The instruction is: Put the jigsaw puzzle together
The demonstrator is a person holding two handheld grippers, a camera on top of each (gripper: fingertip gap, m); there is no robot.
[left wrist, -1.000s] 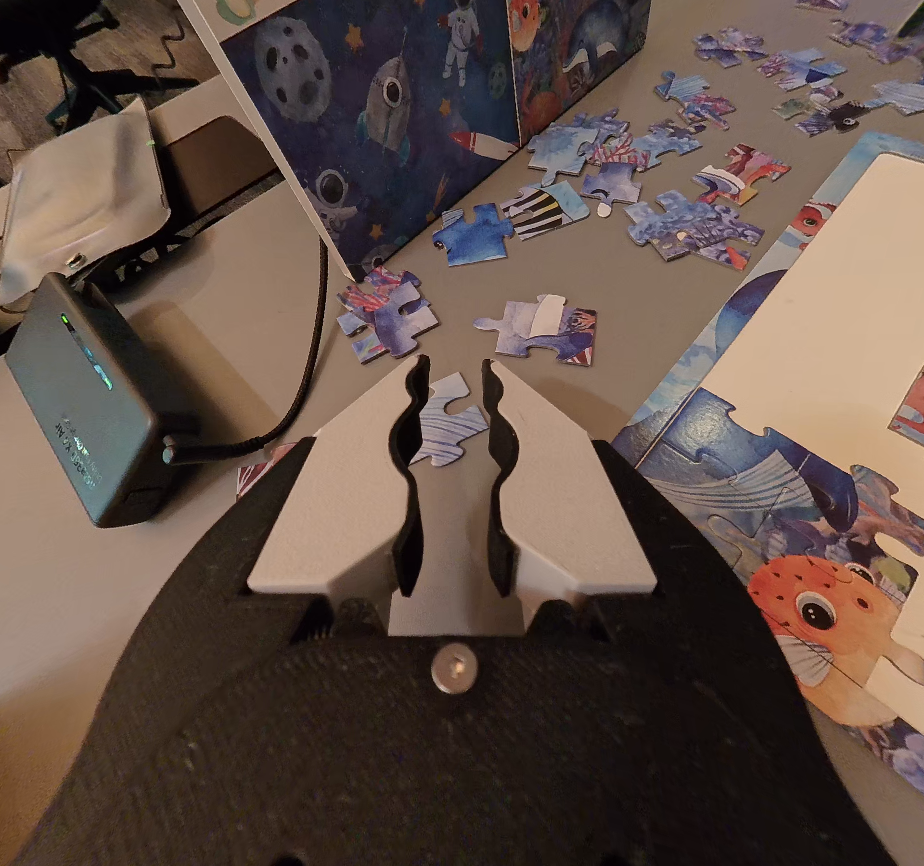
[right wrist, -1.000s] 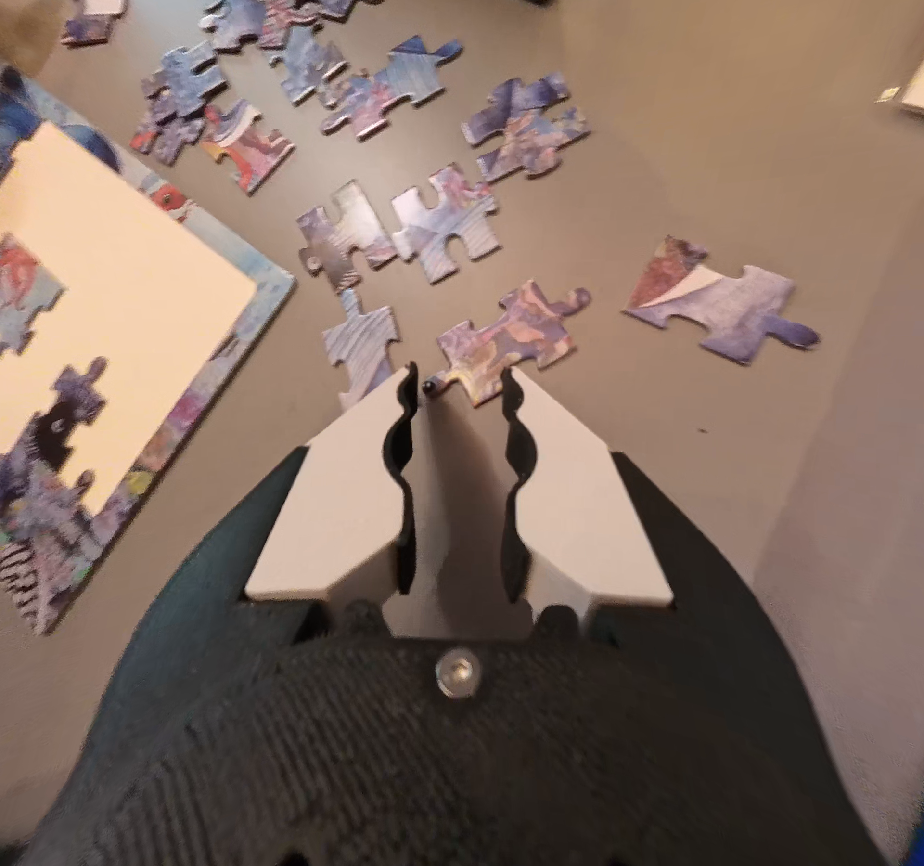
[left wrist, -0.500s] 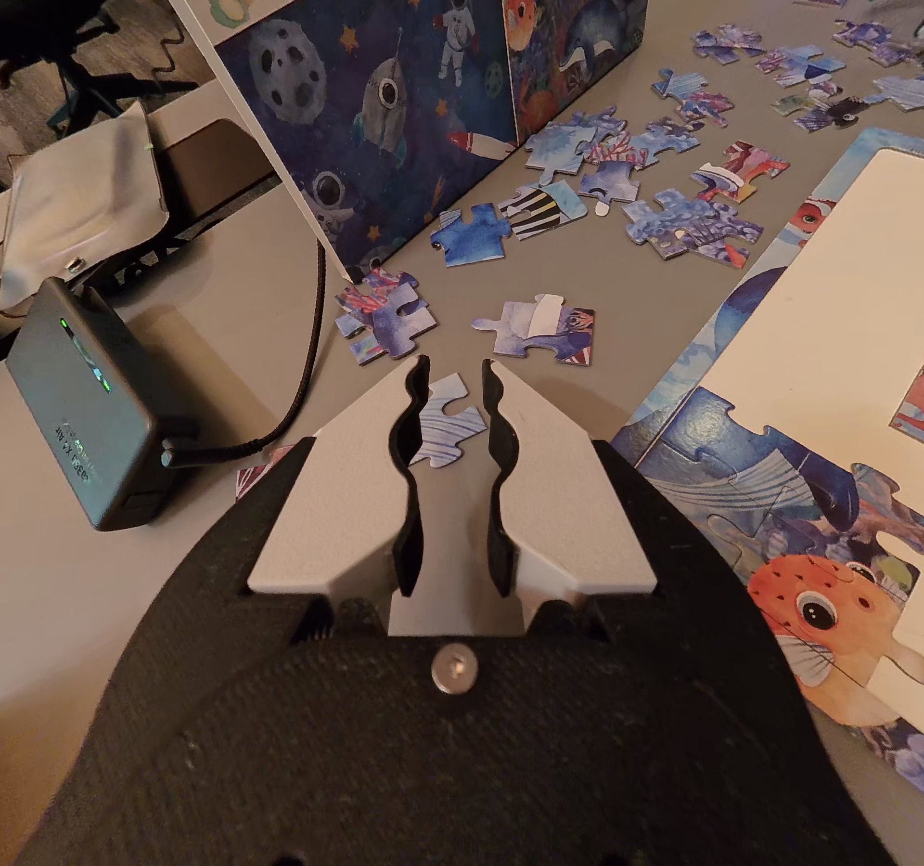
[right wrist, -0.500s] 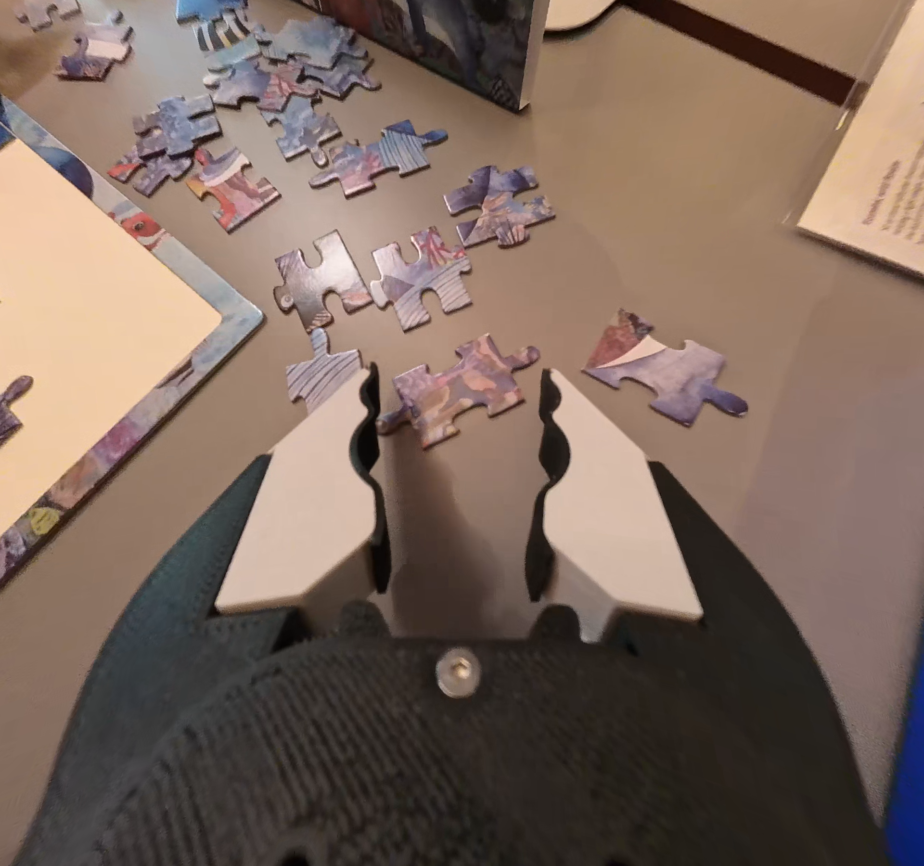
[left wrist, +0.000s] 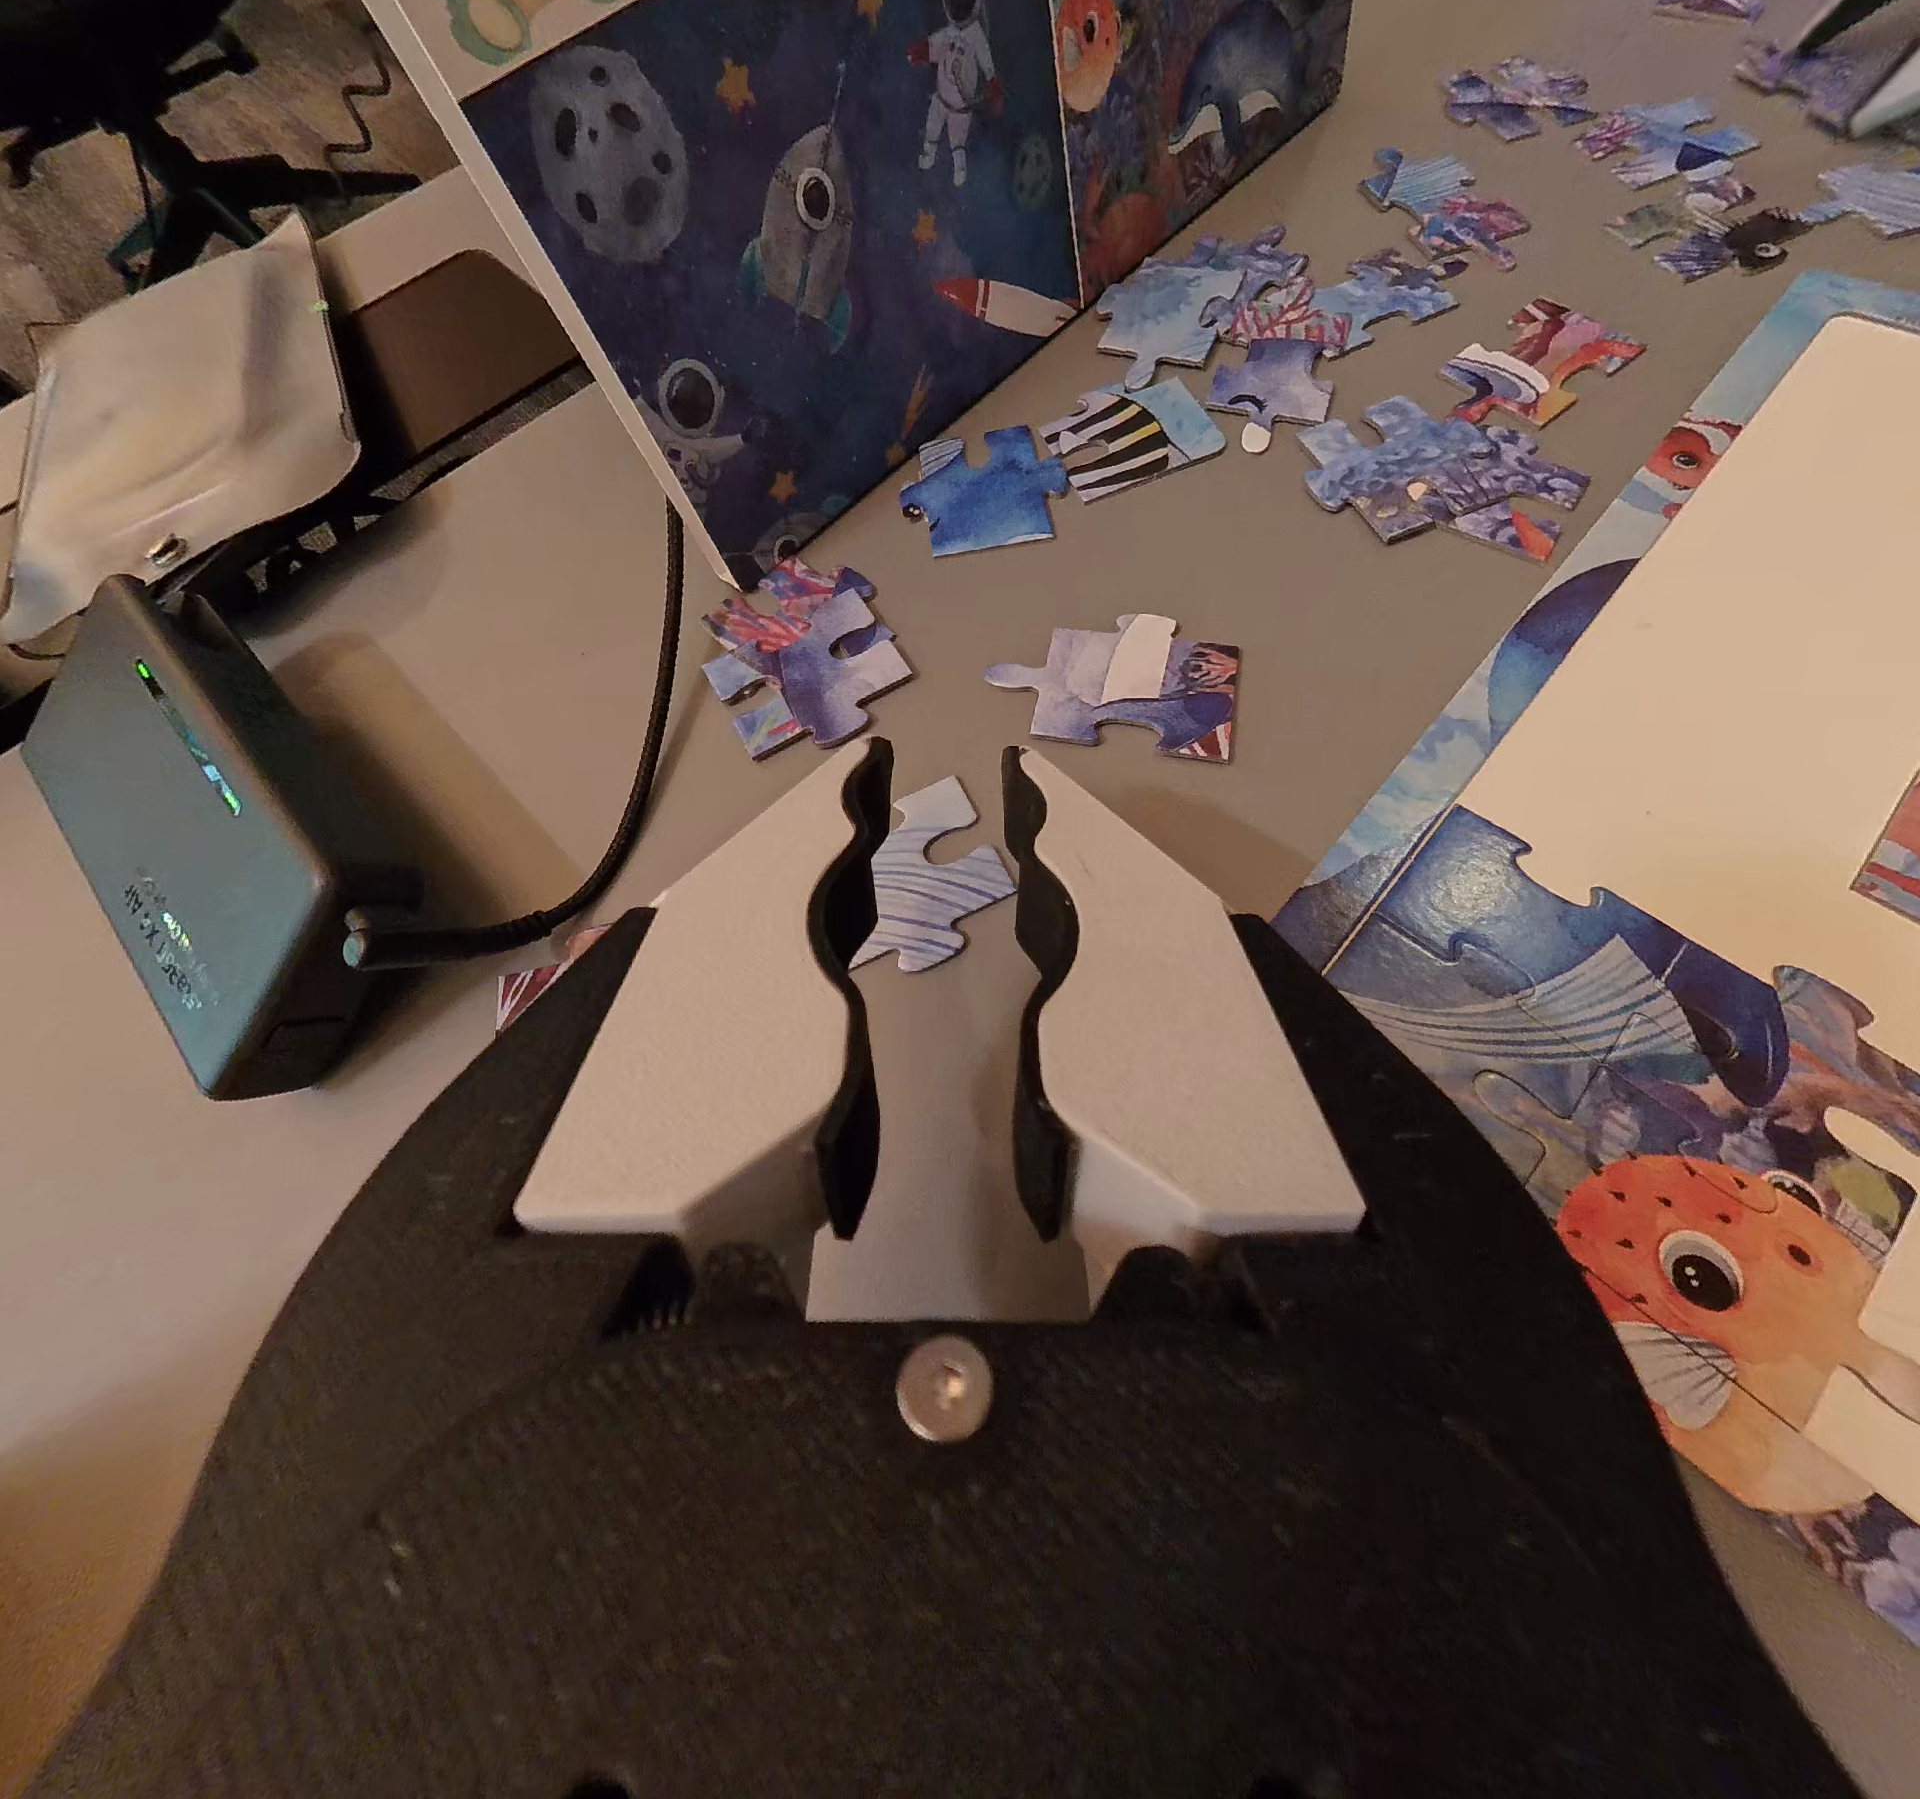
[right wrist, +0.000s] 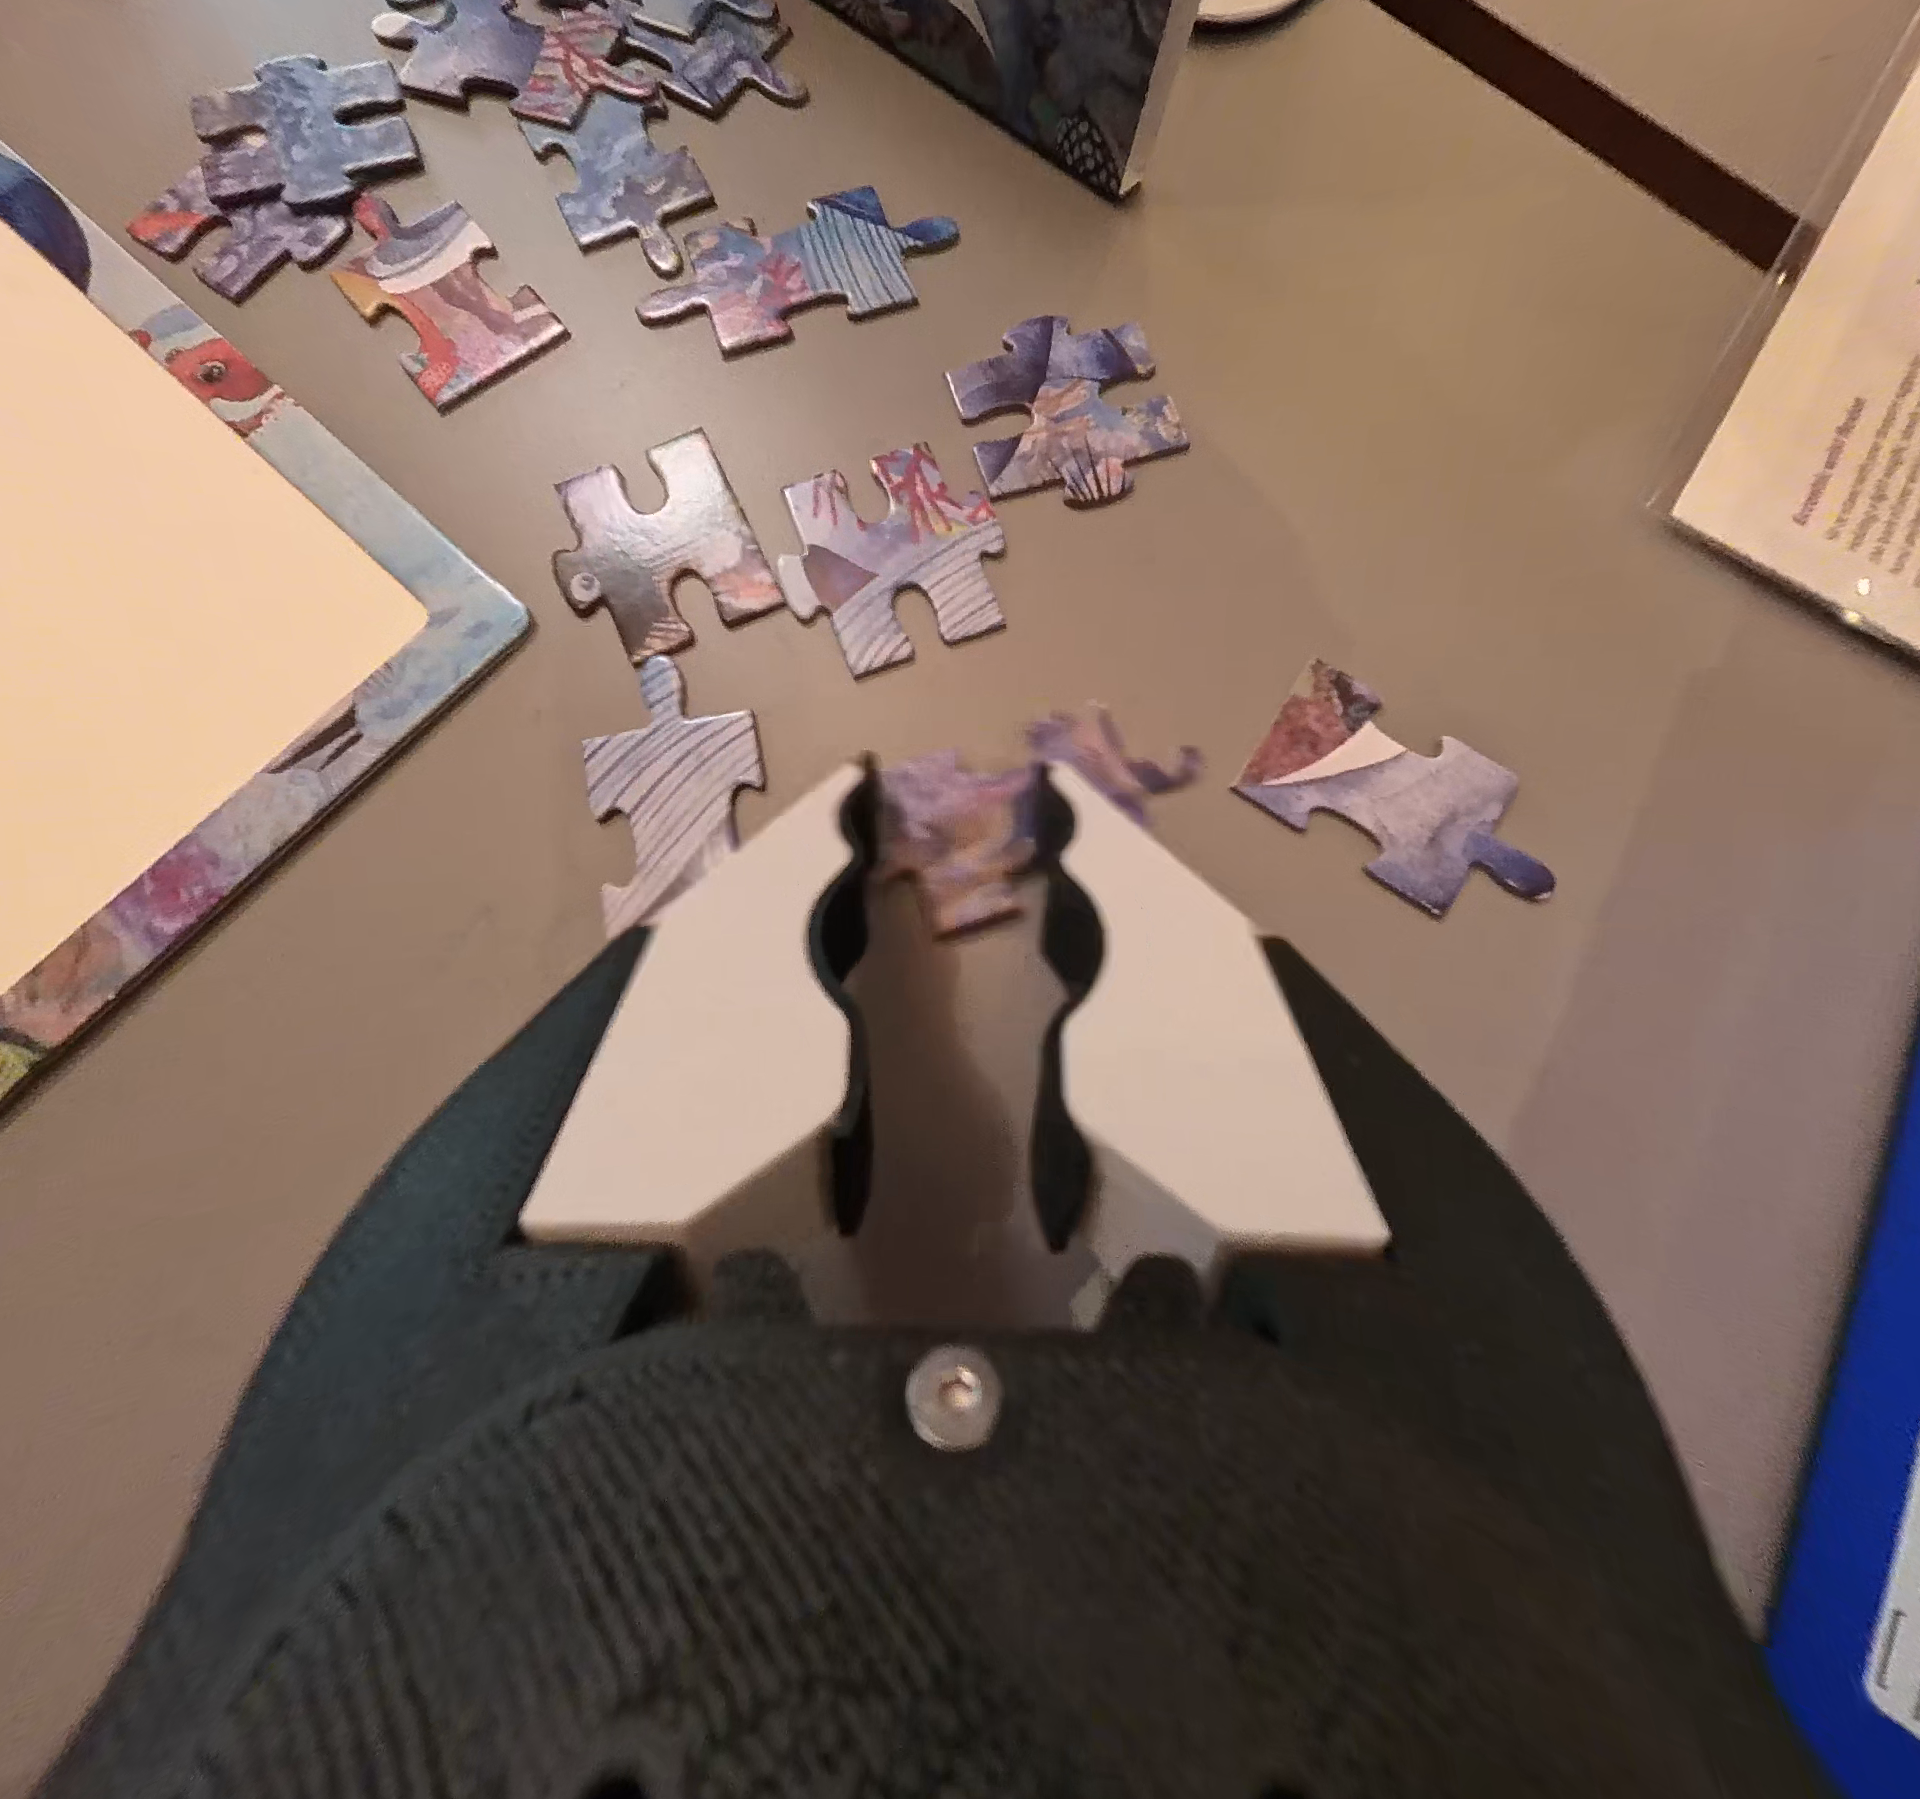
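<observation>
The puzzle board [left wrist: 1662,710] lies at the right, with a whale and an orange fish [left wrist: 1683,1271] joined at its near corner. Loose pieces [left wrist: 1434,482] are scattered on the grey table. My left gripper [left wrist: 948,762] is open and empty, above a pale striped piece [left wrist: 935,892] lying flat. In the right wrist view my right gripper [right wrist: 958,773] has its fingers closed on a purple piece [right wrist: 956,835], which looks blurred. The board's corner [right wrist: 457,606] is to its left, a striped piece [right wrist: 670,783] beside it and a peeling piece [right wrist: 1382,814] to its right.
The picture-covered puzzle box [left wrist: 883,243] stands at the back; it also shows in the right wrist view [right wrist: 1039,4]. A grey power bank [left wrist: 187,876] with a black cable [left wrist: 644,762] lies left. A printed sheet in a clear holder [right wrist: 1818,461] is at the right. Across from one pair of fingers to the other is roughly 40 cm.
My right gripper opened wide, moved forward over the purple piece, then closed its fingers on it. My left gripper has stayed still and open.
</observation>
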